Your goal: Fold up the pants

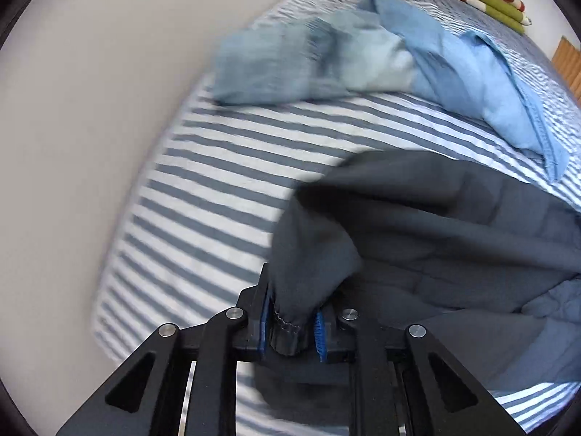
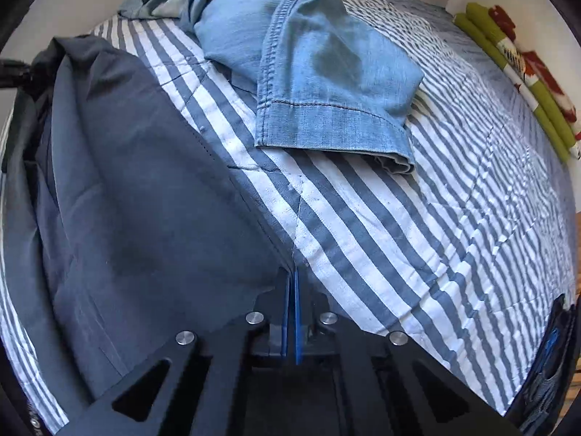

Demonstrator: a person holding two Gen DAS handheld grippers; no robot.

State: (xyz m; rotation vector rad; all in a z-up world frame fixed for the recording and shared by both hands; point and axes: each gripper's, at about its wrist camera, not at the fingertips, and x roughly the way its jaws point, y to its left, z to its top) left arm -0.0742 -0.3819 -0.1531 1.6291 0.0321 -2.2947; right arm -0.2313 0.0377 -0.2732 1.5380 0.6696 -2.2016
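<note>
The left gripper point(image 1: 292, 330) pinches a bunched, stitched hem of the dark grey pants point(image 1: 417, 225) between its blue pads point(image 1: 320, 334), the fabric rising from the jaws and spreading away over the striped bedspread point(image 1: 203, 189). The right gripper point(image 2: 292, 312) has its blue pads pressed together at the pants' straight side edge point(image 2: 232, 167); whether cloth is caught between them cannot be told. From that edge the pants point(image 2: 138, 181) lie spread to the picture's left. Beyond the pants, light blue jeans point(image 2: 326, 83) lie crumpled on the blue-and-white striped bedspread. Farther off, a folded green, red and white blanket point(image 2: 526, 83) lies by a pale wall point(image 1: 109, 54). No readable writing shows.
</note>
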